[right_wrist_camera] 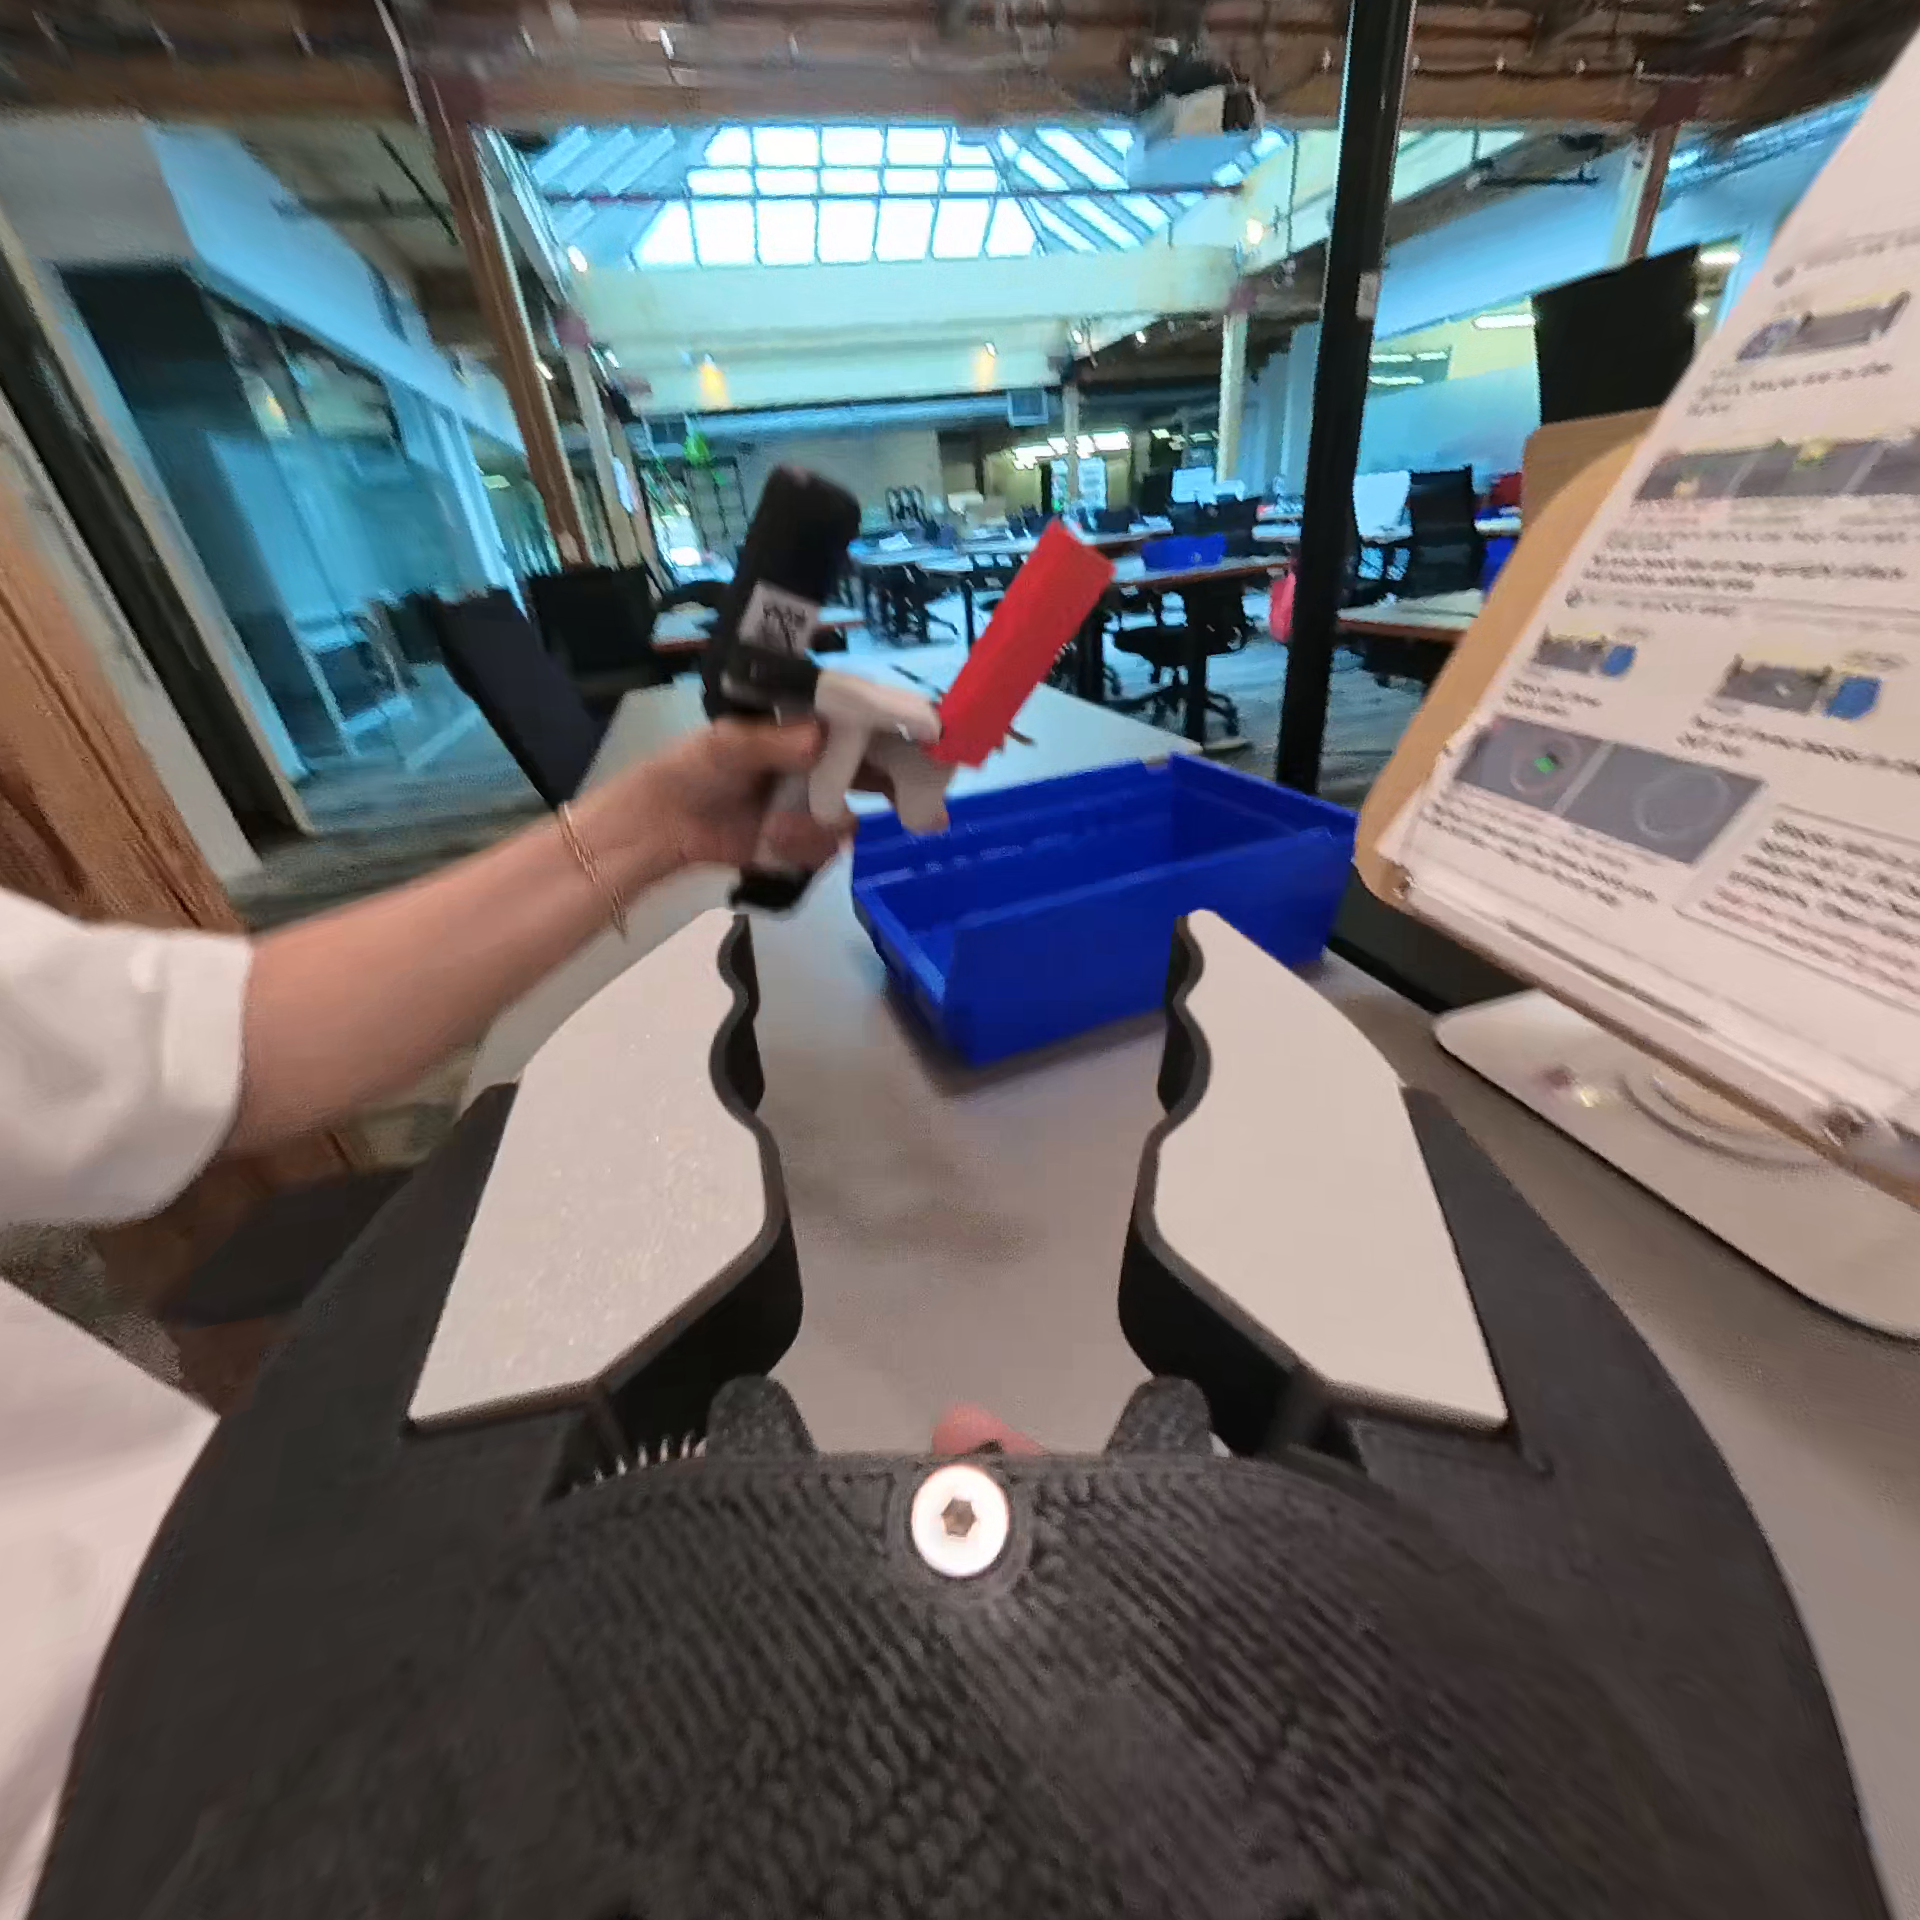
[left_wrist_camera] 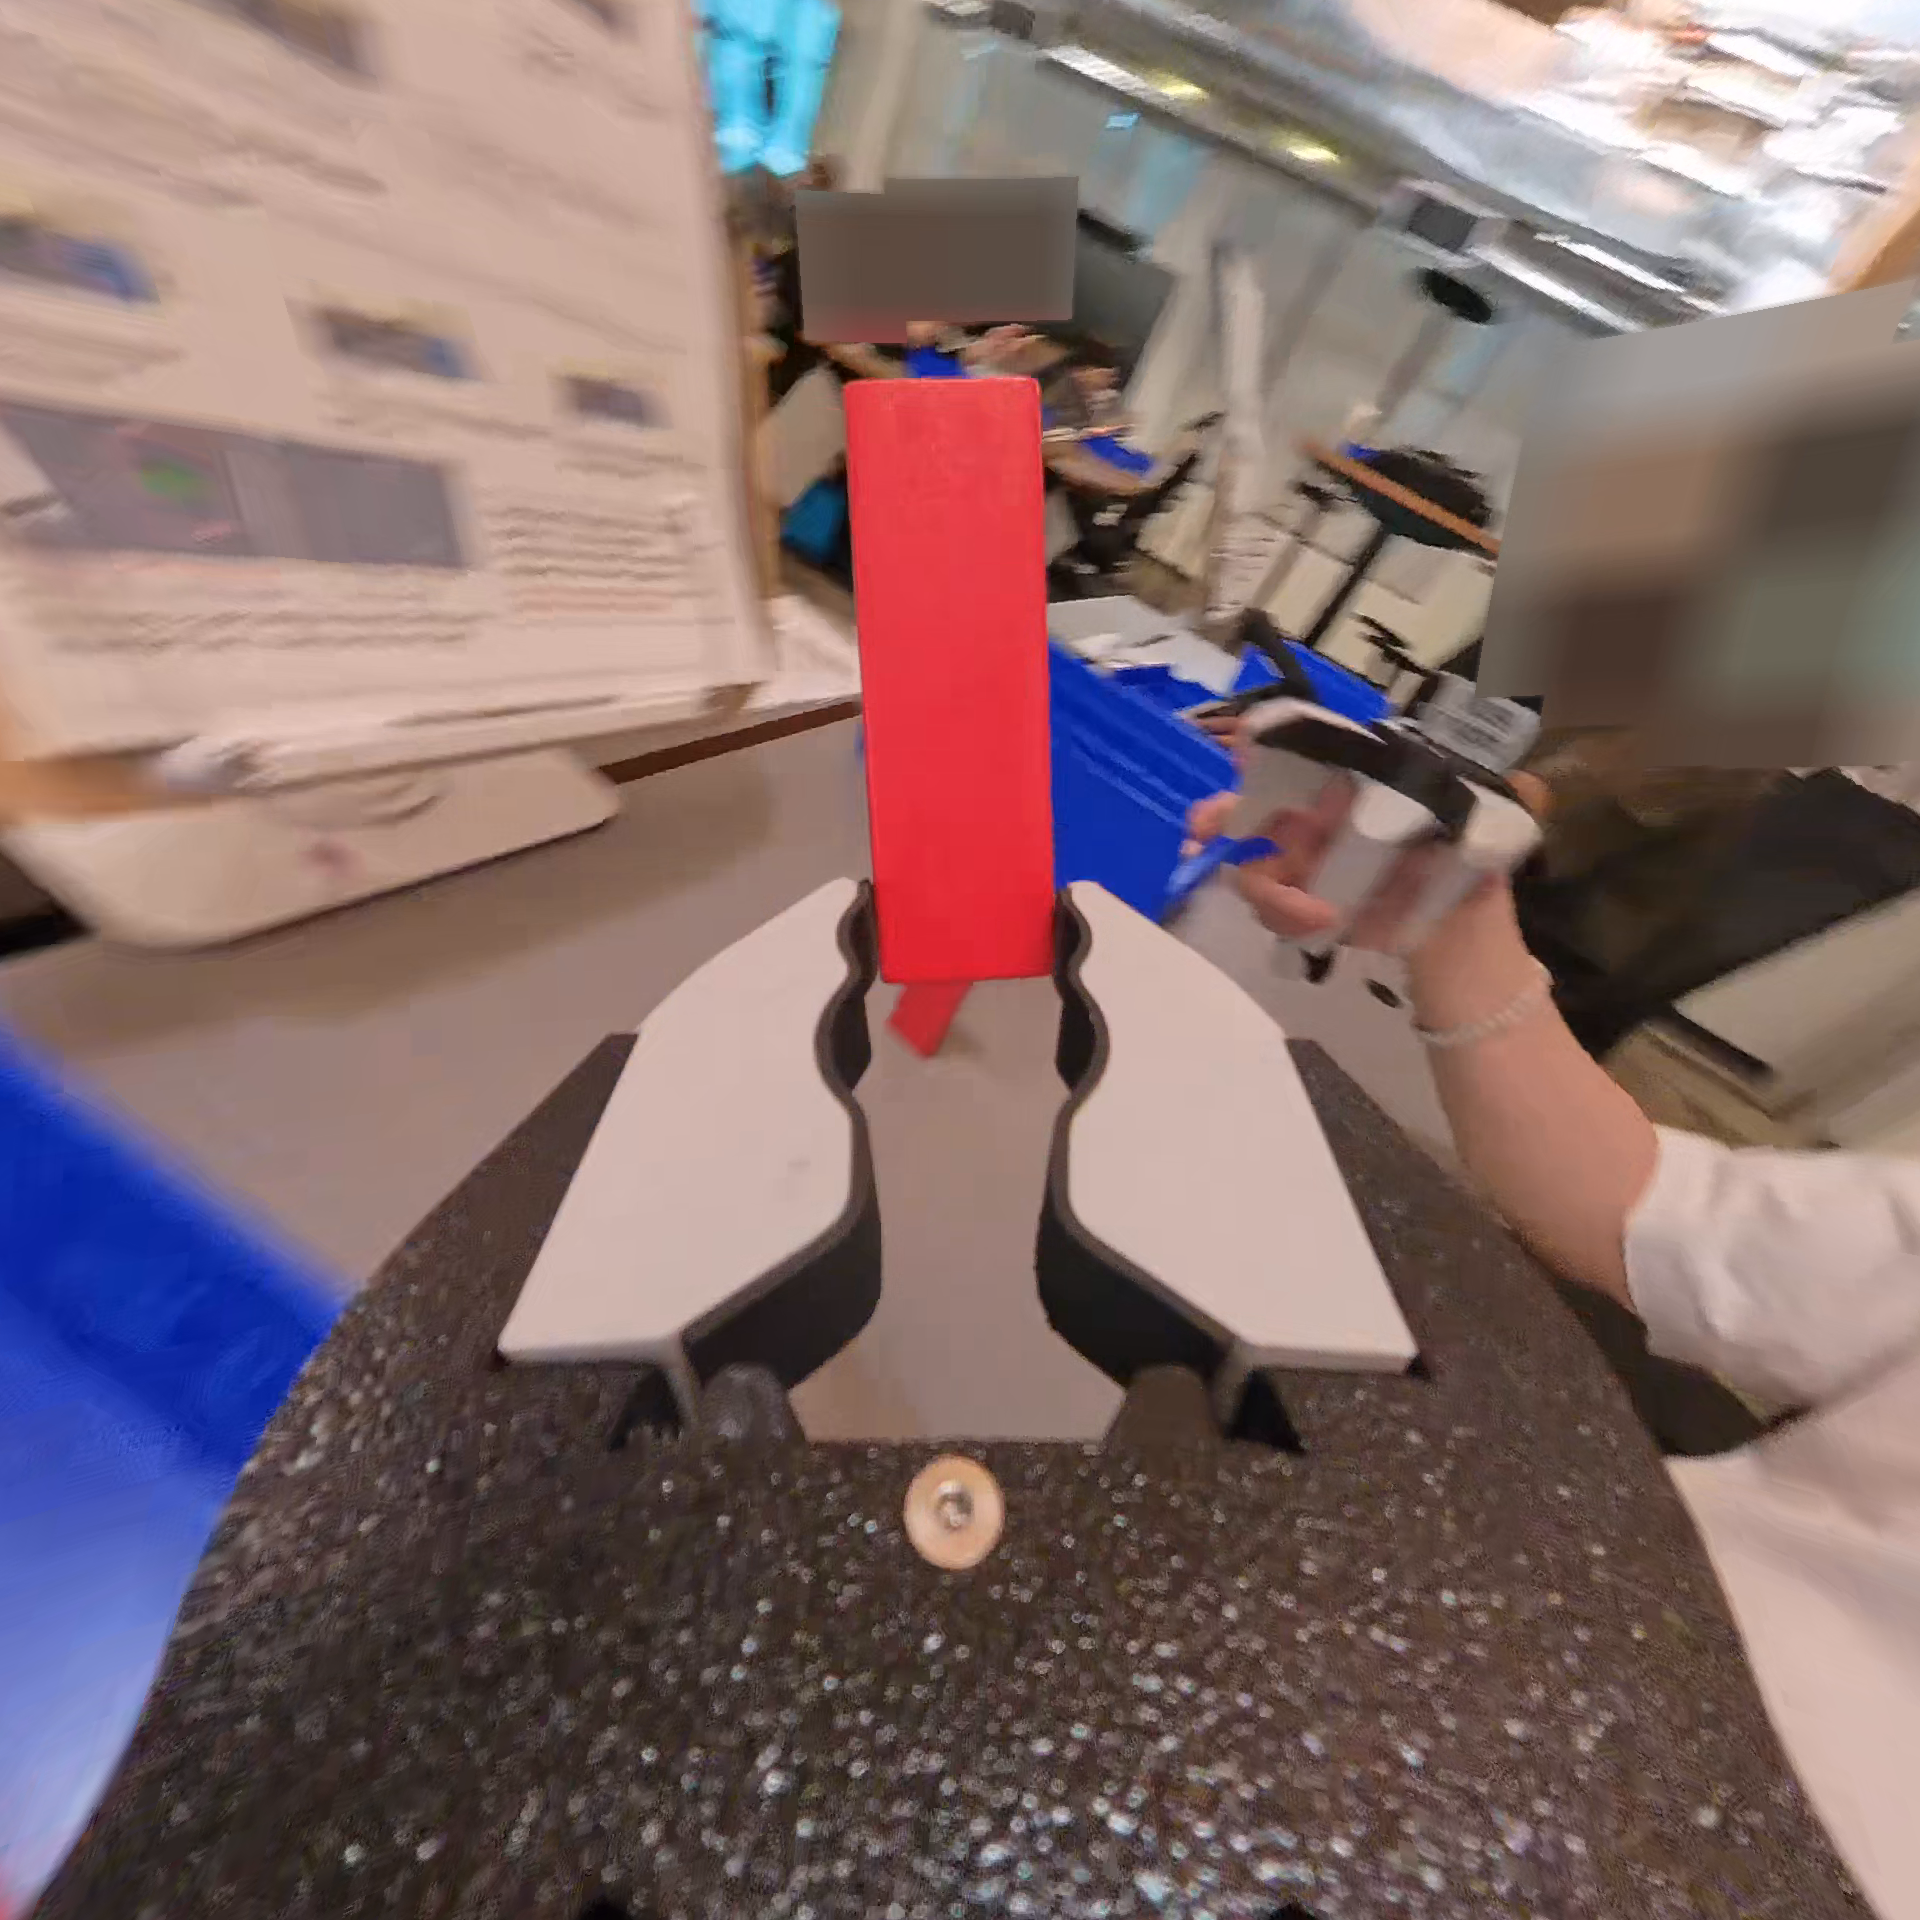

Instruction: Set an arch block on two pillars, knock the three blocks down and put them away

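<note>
My left gripper (left_wrist_camera: 961, 920) is shut on a long red block (left_wrist_camera: 951, 675), gripped at its lower end so it stands upright above the grey table (left_wrist_camera: 468, 997). A small red piece (left_wrist_camera: 925, 1018) lies on the table just beyond the fingers. In the right wrist view the left gripper (right_wrist_camera: 940, 743) holds the red block (right_wrist_camera: 1018, 644) tilted, above the far side of a blue bin (right_wrist_camera: 1091, 894). My right gripper (right_wrist_camera: 961, 935) is open and empty over the table, short of the bin. It also shows far right in the left wrist view (left_wrist_camera: 1226, 852), in a hand.
A printed sheet on a clipboard (right_wrist_camera: 1683, 727) leans on a white stand (right_wrist_camera: 1621, 1132) at the right; it shows at left in the left wrist view (left_wrist_camera: 343, 343). A black pole (right_wrist_camera: 1340, 416) rises behind the bin. Another blue object (left_wrist_camera: 114, 1382) is at my lower left. There is about 20 cm between the tips of the two grippers.
</note>
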Tool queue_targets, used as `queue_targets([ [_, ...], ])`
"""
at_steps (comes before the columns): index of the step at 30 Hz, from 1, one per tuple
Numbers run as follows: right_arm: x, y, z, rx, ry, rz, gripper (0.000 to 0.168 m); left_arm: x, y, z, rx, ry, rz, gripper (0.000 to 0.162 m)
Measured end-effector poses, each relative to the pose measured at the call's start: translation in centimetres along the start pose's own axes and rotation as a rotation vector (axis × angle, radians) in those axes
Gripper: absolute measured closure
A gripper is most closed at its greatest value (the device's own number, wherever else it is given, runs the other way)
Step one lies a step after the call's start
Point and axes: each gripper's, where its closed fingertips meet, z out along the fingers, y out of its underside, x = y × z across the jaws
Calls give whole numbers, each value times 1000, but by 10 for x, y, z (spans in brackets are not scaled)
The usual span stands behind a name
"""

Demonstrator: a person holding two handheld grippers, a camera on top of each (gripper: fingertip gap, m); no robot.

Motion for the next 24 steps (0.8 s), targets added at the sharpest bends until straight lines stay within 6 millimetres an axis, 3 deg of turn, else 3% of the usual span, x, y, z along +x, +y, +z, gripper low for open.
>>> queue_targets([
  [4,-1,-26,28,24,-35,20,95,65,15,45,46,234,145,130],
  [9,-12,-22,43,-6,-92,8,102,111,31,75,78,415,215,130],
  [18,-32,-18,43,47,-198,-2,121,138,36,83,153,558,228,130],
  [20,-34,-17,44,51,-203,-23,134,139,37,84,165,563,225,130],
  [24,-34,-12,45,22,-199,-37,135,137,40,82,168,547,225,130],
])
